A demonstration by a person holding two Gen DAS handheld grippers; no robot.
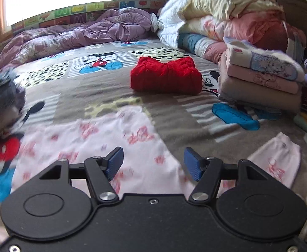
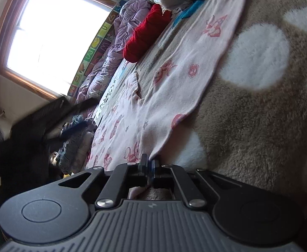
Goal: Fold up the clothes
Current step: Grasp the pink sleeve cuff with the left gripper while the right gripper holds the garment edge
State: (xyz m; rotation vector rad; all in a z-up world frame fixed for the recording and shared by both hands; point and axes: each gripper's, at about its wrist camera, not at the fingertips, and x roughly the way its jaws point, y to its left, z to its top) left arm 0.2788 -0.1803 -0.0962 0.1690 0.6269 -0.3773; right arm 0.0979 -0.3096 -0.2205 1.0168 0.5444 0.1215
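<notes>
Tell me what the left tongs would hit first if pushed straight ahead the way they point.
Probably the pink printed garment spread just beyond the open left tongs. If they pass above it, the folded red sweater lies next in line, though depth is hard to judge.

The left tongs (image 1: 153,162) hang level with their blue pads (image 1: 115,162) spread wide apart and gripping nothing, while the right tongs (image 2: 150,164) are rolled over sideways, low down, their pads pressed together on a pinch of cloth.
</notes>
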